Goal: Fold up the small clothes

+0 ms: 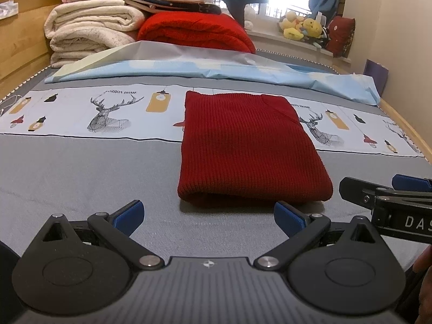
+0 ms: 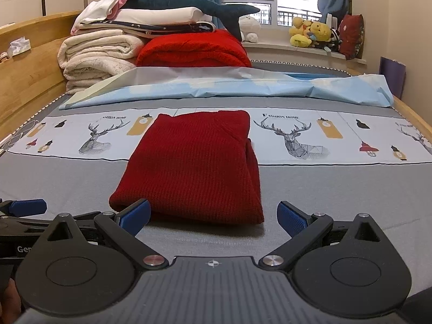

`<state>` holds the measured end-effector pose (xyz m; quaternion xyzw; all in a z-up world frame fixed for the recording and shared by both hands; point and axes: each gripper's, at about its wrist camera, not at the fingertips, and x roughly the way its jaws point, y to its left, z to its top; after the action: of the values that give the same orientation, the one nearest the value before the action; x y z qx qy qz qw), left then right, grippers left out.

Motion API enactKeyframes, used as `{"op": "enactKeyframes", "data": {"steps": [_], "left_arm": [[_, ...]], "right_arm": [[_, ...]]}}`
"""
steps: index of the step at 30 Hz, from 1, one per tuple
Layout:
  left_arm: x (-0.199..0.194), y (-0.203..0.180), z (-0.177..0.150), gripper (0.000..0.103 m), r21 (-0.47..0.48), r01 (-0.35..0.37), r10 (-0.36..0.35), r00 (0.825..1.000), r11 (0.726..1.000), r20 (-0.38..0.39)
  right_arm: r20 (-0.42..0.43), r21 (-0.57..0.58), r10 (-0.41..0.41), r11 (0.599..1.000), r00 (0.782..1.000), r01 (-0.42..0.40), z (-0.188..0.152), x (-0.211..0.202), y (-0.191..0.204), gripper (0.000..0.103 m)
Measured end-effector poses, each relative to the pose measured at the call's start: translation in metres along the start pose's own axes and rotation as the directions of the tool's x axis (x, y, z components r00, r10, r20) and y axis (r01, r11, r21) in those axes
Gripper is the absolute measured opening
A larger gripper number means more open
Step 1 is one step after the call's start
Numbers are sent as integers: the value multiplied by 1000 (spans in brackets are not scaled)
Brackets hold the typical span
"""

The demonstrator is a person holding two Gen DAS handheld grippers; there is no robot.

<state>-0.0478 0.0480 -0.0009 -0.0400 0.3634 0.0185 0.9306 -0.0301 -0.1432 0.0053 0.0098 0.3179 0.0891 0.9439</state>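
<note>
A dark red knitted garment (image 1: 248, 148) lies folded into a neat rectangle on the grey bed cover (image 1: 81, 178); in the right wrist view the red garment (image 2: 191, 167) sits just ahead. My left gripper (image 1: 209, 217) is open, just short of the garment's near edge, with nothing between its blue pads. My right gripper (image 2: 213, 218) is open too, its left pad close to the garment's near left corner, not holding it. Part of the right gripper (image 1: 388, 191) shows at the right edge of the left view, and the left gripper's finger (image 2: 27, 206) shows at the far left of the right view.
A pale sheet (image 2: 270, 132) printed with deer runs across the bed. Behind it lie a light blue cloth (image 2: 229, 86), a red blanket (image 2: 194, 48) and stacked cream bedding (image 2: 97, 59). A wooden bed frame (image 2: 27, 62) stands left. Plush toys (image 2: 313, 33) sit on the sill.
</note>
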Motion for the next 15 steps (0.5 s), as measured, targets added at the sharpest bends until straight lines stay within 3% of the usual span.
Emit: {"op": "enactKeyframes", "data": {"steps": [15], "left_arm": [[2, -1, -1, 102, 5, 1, -1, 1000, 1000, 2]], "right_arm": [[-4, -2, -1, 1000, 1000, 1, 1, 2, -1, 99]]}}
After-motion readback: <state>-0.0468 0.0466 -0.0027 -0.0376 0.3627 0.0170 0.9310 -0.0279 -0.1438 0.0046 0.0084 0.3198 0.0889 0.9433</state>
